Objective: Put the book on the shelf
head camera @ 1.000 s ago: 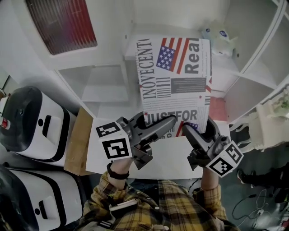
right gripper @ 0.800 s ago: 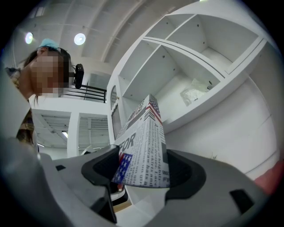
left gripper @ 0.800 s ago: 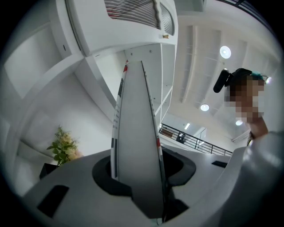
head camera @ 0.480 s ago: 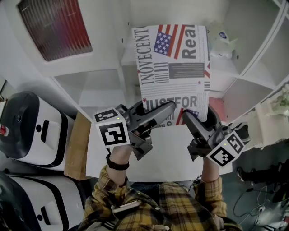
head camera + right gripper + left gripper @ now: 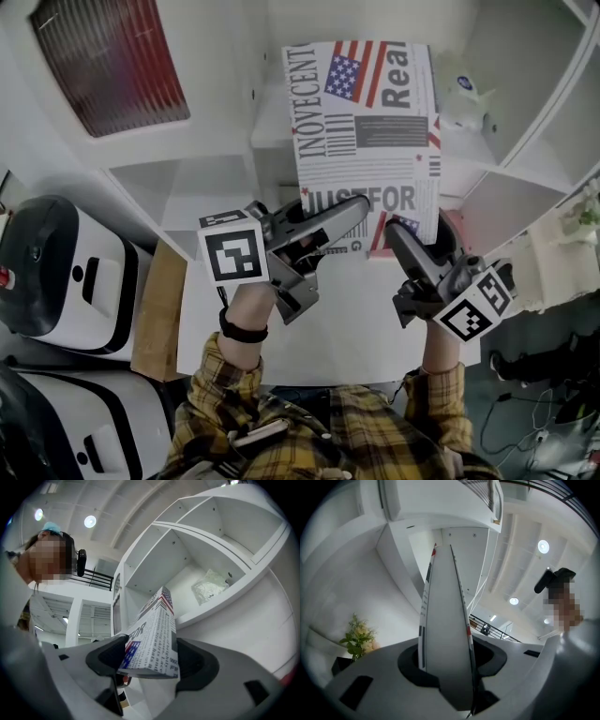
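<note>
Book point(image 5: 366, 141), in the head view, runs lengthwise straight ahead of left gripper point(image 5: 352, 211) and right gripper point(image 5: 398, 234), both at its near end, pointing into the shelf point(image 5: 511, 164). Left gripper view: jaws half-parted, clamped across its thickness. Right gripper view: jaws likewise pinch its corner, with a compartment beyond.

left gripper point(image 5: 349, 212): jaws clamped on book point(image 5: 367, 141) | right gripper point(image 5: 396, 232): likewise, seemingly | both angled slightly upward

the book point(image 5: 366, 141) is white with black newspaper print and a red, white, blue flag. the shelf point(image 5: 216, 178) is white.
</note>
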A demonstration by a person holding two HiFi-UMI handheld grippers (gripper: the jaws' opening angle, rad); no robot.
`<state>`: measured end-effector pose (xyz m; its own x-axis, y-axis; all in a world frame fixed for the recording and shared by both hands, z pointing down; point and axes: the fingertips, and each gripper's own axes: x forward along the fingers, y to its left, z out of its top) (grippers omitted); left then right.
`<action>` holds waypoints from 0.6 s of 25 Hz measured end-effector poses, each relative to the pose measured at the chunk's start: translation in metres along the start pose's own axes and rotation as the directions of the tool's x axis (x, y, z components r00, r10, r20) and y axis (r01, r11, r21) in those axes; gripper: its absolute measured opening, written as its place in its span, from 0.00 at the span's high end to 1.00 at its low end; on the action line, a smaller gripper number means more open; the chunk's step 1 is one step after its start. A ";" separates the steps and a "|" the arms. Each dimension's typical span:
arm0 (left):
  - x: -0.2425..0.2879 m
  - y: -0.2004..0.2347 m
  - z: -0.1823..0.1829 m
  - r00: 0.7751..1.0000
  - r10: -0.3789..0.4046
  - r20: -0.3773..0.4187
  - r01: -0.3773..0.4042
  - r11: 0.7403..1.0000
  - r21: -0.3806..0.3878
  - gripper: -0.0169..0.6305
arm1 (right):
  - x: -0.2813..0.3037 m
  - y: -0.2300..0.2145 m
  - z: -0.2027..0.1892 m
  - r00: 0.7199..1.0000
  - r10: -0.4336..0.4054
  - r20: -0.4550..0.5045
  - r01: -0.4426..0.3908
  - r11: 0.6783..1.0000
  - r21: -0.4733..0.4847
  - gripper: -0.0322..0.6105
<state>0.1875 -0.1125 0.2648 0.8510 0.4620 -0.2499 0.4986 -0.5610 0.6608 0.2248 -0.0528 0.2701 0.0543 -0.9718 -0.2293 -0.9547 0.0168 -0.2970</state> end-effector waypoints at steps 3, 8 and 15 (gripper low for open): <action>-0.001 -0.005 -0.001 1.000 0.007 0.003 -0.007 0.999 -0.039 0.70 | -0.006 0.005 0.004 1.000 -0.008 -0.002 0.008 1.000 -0.019 0.44; -0.003 -0.007 0.000 0.999 0.036 0.003 -0.036 0.999 -0.040 0.70 | -0.028 0.009 0.009 1.000 -0.012 0.021 0.014 0.996 -0.088 0.44; -0.006 -0.007 0.003 1.000 0.008 -0.011 -0.009 0.994 -0.105 0.71 | -0.035 0.025 -0.004 0.999 -0.046 -0.027 0.034 0.935 -0.353 0.42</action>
<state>0.1792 -0.1134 0.2591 0.8528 0.4654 -0.2369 0.4712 -0.4900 0.7334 0.1985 -0.0195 0.2741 0.0908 -0.9775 -0.1906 -0.9940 -0.1005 0.0420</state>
